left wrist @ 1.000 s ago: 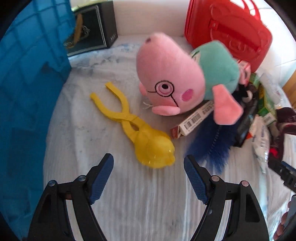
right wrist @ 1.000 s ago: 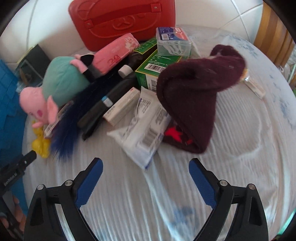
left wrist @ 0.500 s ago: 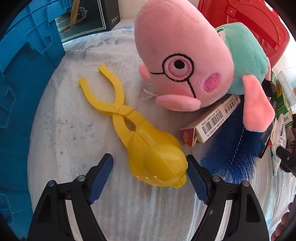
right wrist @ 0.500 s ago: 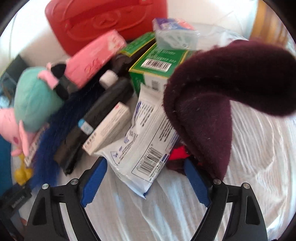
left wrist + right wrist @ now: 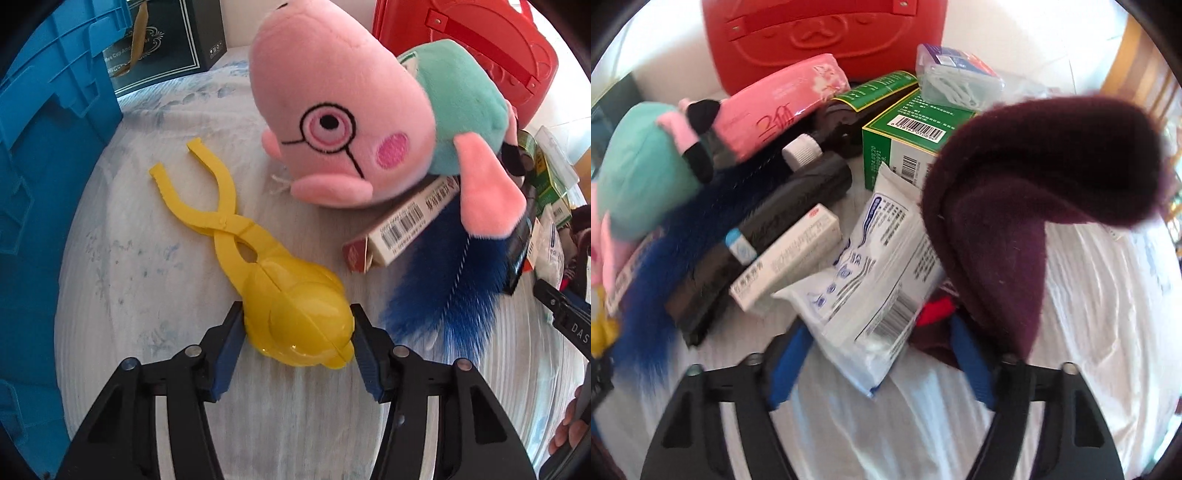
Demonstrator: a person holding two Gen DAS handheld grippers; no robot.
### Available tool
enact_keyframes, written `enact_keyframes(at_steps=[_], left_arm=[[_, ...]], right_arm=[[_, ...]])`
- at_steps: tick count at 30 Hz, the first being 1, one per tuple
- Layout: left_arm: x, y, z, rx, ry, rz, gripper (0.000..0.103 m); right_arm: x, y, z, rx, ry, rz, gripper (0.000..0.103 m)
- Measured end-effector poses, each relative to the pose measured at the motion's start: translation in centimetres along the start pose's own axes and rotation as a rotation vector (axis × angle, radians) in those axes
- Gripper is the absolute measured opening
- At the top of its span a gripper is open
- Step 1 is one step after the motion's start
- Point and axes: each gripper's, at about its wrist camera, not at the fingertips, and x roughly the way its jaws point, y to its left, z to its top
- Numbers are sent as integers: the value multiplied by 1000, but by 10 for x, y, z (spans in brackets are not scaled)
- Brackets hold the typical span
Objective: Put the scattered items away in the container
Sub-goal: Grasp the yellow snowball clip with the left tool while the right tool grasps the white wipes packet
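1. The left gripper [image 5: 297, 334] points down at a pale bedsheet [image 5: 147, 280]. Its jaws are closing, and the blue pads [image 5: 229, 343] already sit against both sides of the round head of a yellow plastic scoop [image 5: 295, 317].
2. The scoop lies flat on the sheet, with its two handle arms spread and pointing away from the gripper toward the back of the bed.
3. A blue plastic crate [image 5: 44, 155] stands along the left edge of the left wrist view, beside the scoop but not touching it.
4. A pink pig plush toy [image 5: 343, 125] with a mint-green body lies just behind the scoop. It rests partly on a small carton [image 5: 402, 225] and a blue feather duster [image 5: 450, 291].
5. A red case [image 5: 476, 44] stands behind the toy, and a dark box [image 5: 162, 40] sits at the far left corner.
6. The right gripper [image 5: 877, 354] is over the pile at the other side of the bed. Its jaws are closing around the near end of a white wipes packet [image 5: 871, 280]. The picture is blurred, so it is unclear whether the pads press on the packet yet.
7. A dark maroon knit hat [image 5: 1027, 206] lies against the right side of the packet, touching the gripper's right finger.
8. Behind the packet are a green box [image 5: 908, 147], a black tube [image 5: 775, 229], a pink tissue pack [image 5: 783, 107] and a clear box of floss picks [image 5: 960, 81].
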Motion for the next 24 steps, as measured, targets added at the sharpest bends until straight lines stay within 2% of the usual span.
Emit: enact_keyframes(at_steps=[1, 3, 4, 6, 10, 13, 15, 17, 22, 24], left_arm=[[-2, 0, -3, -1, 2, -6, 54], [-6, 0, -10, 7, 2, -21, 54], [-7, -3, -14, 11, 2, -24, 54], [-12, -7, -25, 23, 1, -35, 54], [-27, -17, -45, 48, -15, -66, 54], [-40, -25, -52, 73, -42, -79, 54], [-50, -33, -54, 75, -64, -82, 54], [-54, -37, -51, 73, -81, -77, 54], [-41, -33, -28, 48, -78, -67, 54], [-34, -31, -23, 42, -68, -62, 54]], right_arm=[[-3, -2, -4, -10, -1, 7, 57], [-11, -6, -13, -32, -4, 19, 40], [-14, -7, -18, -39, -2, 27, 37], [-16, -14, -28, -20, 36, 86, 19], [-26, -23, -51, 15, 58, 144, 19], [-41, -30, -58, 69, 40, 178, 24], [-51, -34, -53, 113, 10, 189, 50], [-54, -37, -44, 149, -16, 186, 61], [-25, -46, -2, 229, -6, 145, 61], [-11, -40, 11, 249, -2, 121, 67]])
